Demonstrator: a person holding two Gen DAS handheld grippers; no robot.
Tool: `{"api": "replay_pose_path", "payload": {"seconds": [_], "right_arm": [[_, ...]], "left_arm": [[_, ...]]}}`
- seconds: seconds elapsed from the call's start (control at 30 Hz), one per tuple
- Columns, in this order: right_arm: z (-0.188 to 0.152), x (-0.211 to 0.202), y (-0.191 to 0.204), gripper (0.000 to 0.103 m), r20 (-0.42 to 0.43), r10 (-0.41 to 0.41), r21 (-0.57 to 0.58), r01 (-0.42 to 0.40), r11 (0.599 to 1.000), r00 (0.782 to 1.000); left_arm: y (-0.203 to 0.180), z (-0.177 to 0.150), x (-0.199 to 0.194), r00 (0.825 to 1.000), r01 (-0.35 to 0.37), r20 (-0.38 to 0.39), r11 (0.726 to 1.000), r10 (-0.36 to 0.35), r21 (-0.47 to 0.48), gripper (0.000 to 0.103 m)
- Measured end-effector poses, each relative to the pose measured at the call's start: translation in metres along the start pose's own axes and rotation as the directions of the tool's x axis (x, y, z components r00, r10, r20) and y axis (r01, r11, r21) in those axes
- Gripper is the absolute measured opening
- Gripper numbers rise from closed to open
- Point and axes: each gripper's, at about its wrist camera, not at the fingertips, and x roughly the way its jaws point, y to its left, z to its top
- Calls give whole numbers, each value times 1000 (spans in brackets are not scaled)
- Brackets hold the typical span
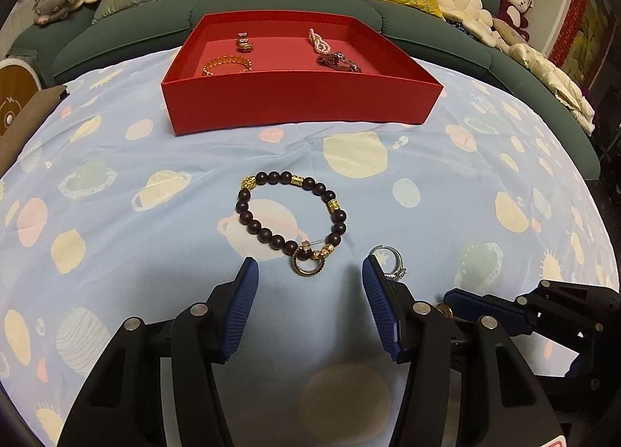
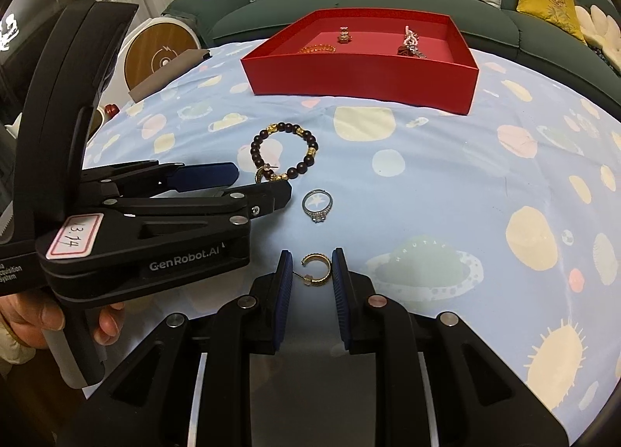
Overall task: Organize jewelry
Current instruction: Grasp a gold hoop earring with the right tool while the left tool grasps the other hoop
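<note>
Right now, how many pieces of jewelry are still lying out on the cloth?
4: the beaded bracelet, a gold hoop earring against it, the silver ring, and another gold earring between the right tool fingers.

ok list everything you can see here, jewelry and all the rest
red tray: 1, far side of bed
pieces in tray: 4; gold bracelet, gold charms, pink beads, dark red piece
bead bracelet: 1, dark brown and gold, on sheet
dark gold hoop: 1, overlapping bracelet's near edge
silver ring: 1, on sheet
gold hoop earring: 1, between right jaws
planet-print sheet: 1, light blue
cushions: 4, yellow and grey, on green sofa
plush toys: grey, red
left gripper: jaws open
right gripper: jaws open around earring
</note>
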Motion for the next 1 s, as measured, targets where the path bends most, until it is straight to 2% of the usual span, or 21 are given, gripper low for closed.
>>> {"api": "replay_pose_path", "payload": {"seconds": [0.13,0.2,0.33,0.67,1.0], "right_arm": [[0,-5,-9,20,9,-1,23,1,1000,1000],[0,-7,-12,20,12,-3,29,3,1000,1000],[0,-10,-16,20,18,-7,38,6,999,1000],[3,-17,-18,20,36,-10,49,8,999,999],[26,-26,-14,20,86,-13,48,9,999,996]], "left_arm": [[-4,3,3,1000,-16,16,1000,16,3,40],[-6,3,4,999,-24,23,1000,24,10,28],[-8,3,5,999,-38,31,999,37,24,15],[-4,2,-2,999,-15,37,1000,14,17,14],[2,12,-24,997,6,82,1000,-5,-14,14]]}}
